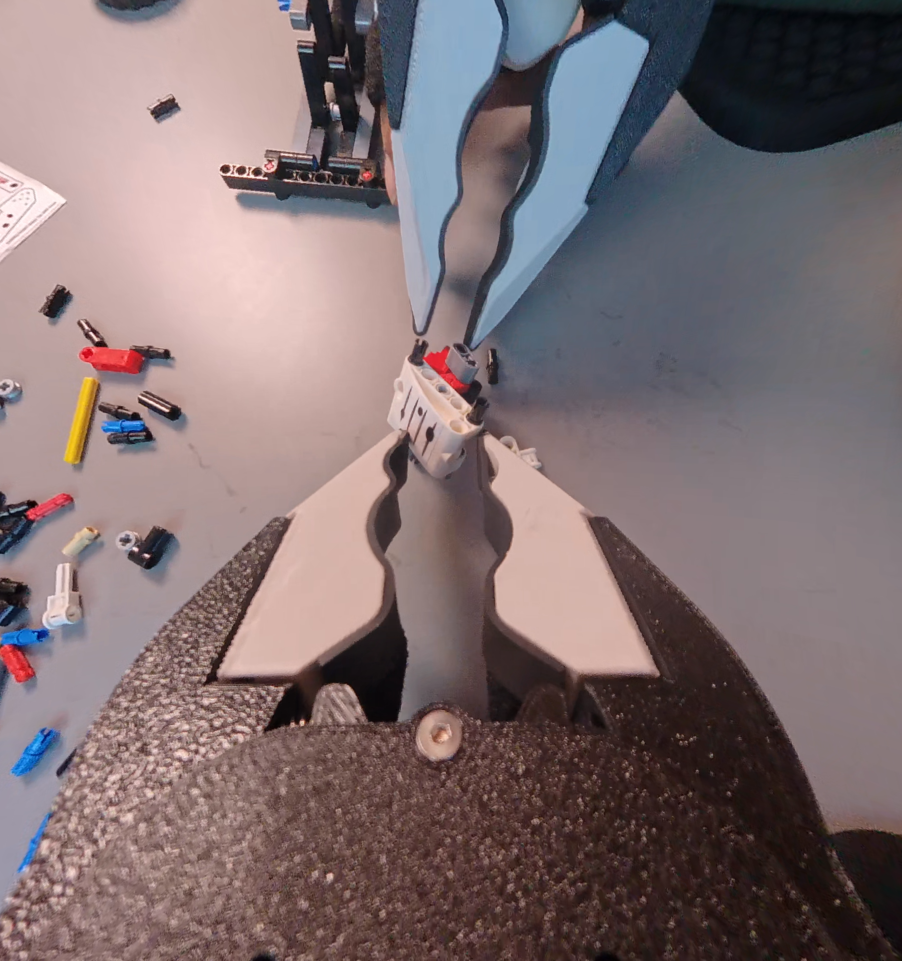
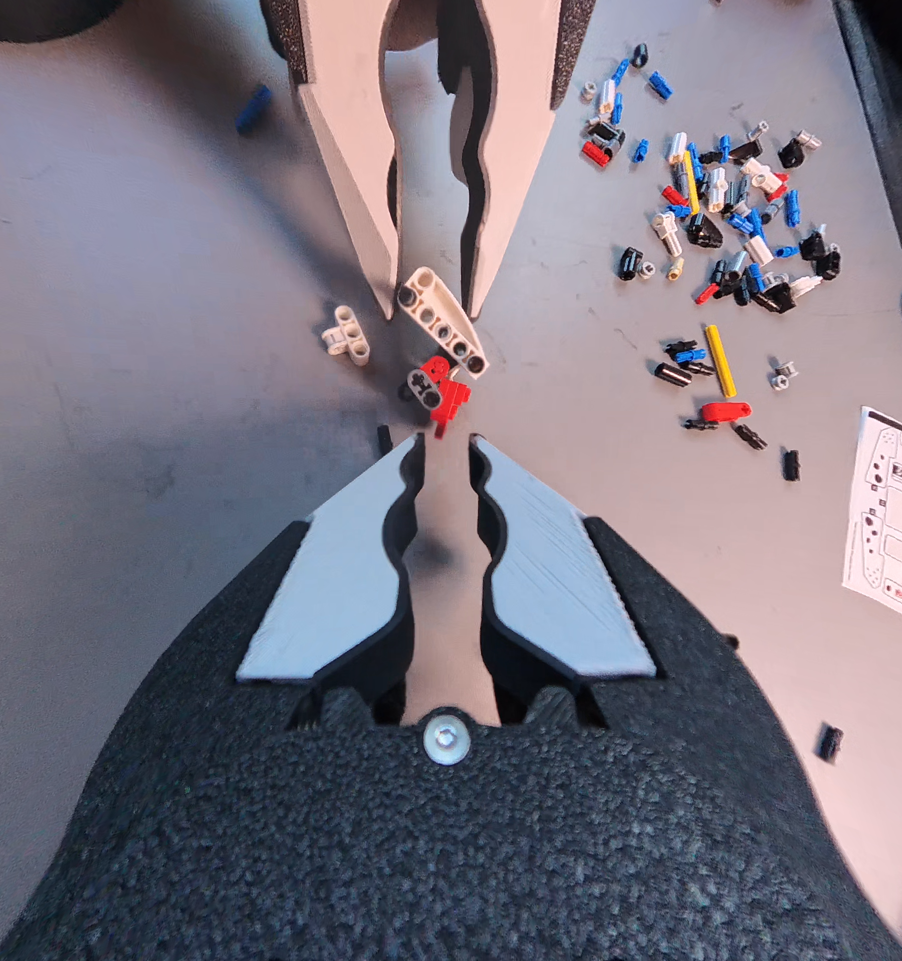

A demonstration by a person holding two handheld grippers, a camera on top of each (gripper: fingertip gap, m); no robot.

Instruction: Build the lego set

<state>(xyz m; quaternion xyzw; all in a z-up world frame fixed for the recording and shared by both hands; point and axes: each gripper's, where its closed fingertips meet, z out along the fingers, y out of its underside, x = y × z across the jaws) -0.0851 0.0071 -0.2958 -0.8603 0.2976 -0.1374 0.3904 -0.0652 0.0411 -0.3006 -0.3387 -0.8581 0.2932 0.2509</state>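
Note:
My left gripper (image 1: 442, 437) is shut on a small white sub-assembly (image 1: 433, 416), a white panel with a holed beam edge, black pins, and a red and a grey part (image 1: 463, 361) on its far end. It is held just above the grey table. In the right wrist view the left gripper (image 2: 430, 312) comes in from the top and holds the white beam (image 2: 441, 322), with the red part (image 2: 449, 403) pointing at me. My right gripper (image 2: 446, 437) is open with a narrow gap, its tips just short of the red part. It also shows in the left wrist view (image 1: 446, 338).
A black frame build (image 1: 324, 171) stands at the back. Loose pins, axles and connectors lie in a pile (image 2: 724, 208); a yellow axle (image 2: 719, 361) and red piece (image 2: 724, 411) lie nearer. There is a sticker sheet (image 2: 891, 520), a white connector (image 2: 347, 338) and a black pin (image 2: 384, 434). The grippers' ends are close to 5 centimeters from one another.

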